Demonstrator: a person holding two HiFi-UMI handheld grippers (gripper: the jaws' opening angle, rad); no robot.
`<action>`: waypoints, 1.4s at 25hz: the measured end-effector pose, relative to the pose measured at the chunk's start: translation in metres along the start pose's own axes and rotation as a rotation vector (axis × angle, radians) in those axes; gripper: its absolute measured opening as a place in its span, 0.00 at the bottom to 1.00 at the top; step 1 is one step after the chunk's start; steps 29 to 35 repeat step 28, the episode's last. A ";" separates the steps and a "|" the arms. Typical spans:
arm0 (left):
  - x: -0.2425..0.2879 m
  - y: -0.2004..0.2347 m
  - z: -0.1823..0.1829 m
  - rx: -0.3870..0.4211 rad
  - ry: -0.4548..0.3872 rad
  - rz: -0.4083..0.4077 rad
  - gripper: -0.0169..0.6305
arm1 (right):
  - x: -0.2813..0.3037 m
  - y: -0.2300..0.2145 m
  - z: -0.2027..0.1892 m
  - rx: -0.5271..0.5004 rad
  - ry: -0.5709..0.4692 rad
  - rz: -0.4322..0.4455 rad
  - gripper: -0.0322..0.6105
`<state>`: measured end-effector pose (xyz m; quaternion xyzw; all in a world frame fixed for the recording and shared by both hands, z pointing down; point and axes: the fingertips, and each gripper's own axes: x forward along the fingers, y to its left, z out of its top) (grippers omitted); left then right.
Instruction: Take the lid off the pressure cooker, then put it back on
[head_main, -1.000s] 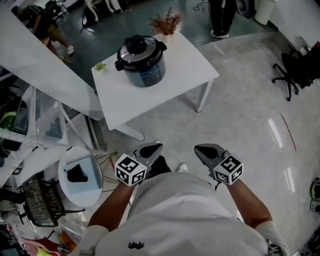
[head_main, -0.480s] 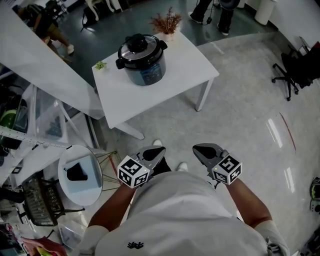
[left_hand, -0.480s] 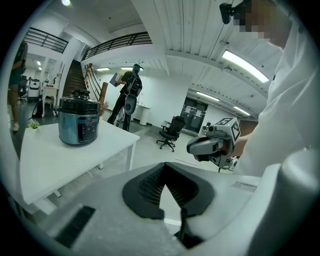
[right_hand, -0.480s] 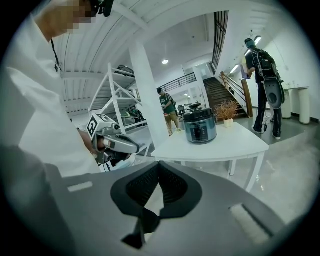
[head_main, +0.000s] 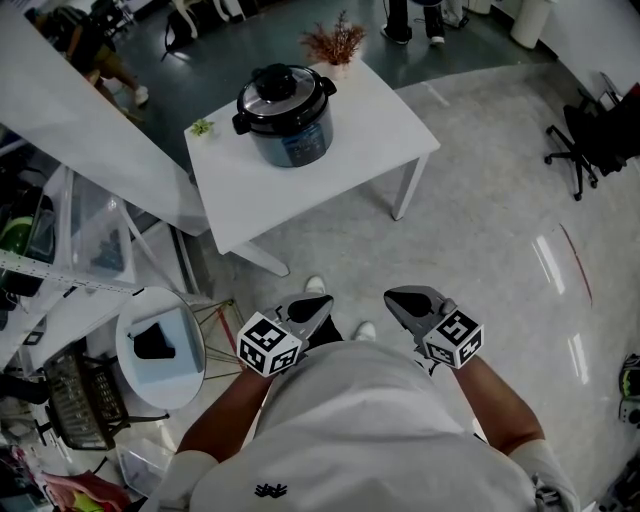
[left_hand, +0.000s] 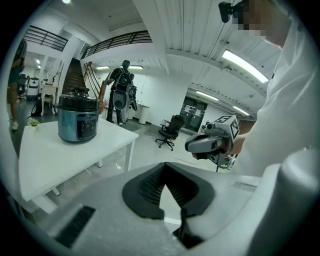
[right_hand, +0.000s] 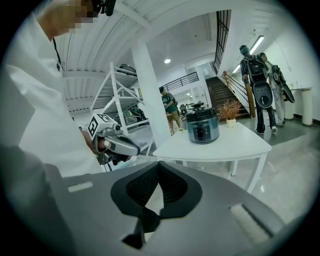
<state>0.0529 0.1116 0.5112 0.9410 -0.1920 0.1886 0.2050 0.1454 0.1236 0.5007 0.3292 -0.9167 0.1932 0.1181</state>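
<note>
The pressure cooker (head_main: 287, 118) stands on the white table (head_main: 360, 150), dark blue-grey with side handles. Its silver lid with a black knob (head_main: 277, 82) sits on top. Both grippers hang far from it, close to the person's body over the floor. My left gripper (head_main: 312, 306) is shut with nothing in it, and my right gripper (head_main: 402, 298) is also shut and holds nothing. In the left gripper view the cooker (left_hand: 77, 120) shows at the far left beyond the closed left gripper (left_hand: 164, 169). In the right gripper view the cooker (right_hand: 202, 127) lies ahead of the closed right gripper (right_hand: 159, 166).
A dried plant in a pot (head_main: 333, 45) and a small green sprig (head_main: 201, 129) stand on the table's far side. A round side table (head_main: 160, 345) and shelving are at the left, and an office chair (head_main: 590, 140) at the right. A person's legs (head_main: 410, 20) show at the back.
My left gripper has edged slightly to the right. The right gripper has stayed put. The person at the back has walked further away.
</note>
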 end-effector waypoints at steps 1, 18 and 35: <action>0.000 0.000 0.000 0.000 0.000 -0.001 0.04 | 0.001 0.000 0.000 -0.003 0.002 0.001 0.07; 0.001 0.010 -0.002 0.001 0.010 -0.005 0.04 | 0.004 0.001 -0.004 -0.018 0.025 0.004 0.07; 0.004 0.032 0.002 -0.019 0.008 -0.001 0.04 | 0.014 -0.007 -0.008 -0.002 0.039 -0.002 0.07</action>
